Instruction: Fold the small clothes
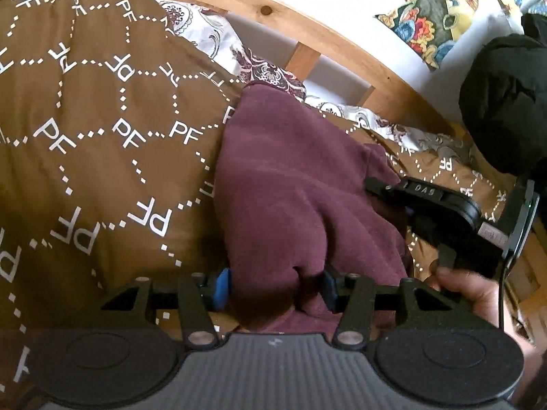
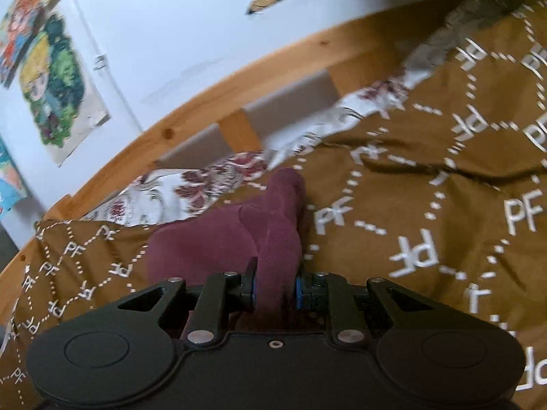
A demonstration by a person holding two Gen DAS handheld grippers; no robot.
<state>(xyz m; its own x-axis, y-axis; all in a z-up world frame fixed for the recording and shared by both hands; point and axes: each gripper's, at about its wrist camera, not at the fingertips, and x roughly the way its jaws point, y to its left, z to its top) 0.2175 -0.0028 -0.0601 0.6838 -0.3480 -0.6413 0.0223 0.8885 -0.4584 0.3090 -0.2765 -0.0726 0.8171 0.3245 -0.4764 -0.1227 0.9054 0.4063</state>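
Now maroon garment (image 2: 273,239) between right gripper (image 2: 275,290) (pinched), bunched

garment (image 1: 294,184): matt fleecy cloth | bedspread (image 1: 102,136): smooth printed cloth | bed frame (image 1: 273,10): knotty wood

Brown bedspread (image 1: 102,157) lies open leftward; wooden rail (image 1: 307,24) blocks behind.

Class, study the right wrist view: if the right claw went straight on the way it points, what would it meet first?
The maroon garment already pinched in the right claw comes first. Beyond it, probably the brown PF-printed bedspread, then the wooden bed rail; depth is unclear.
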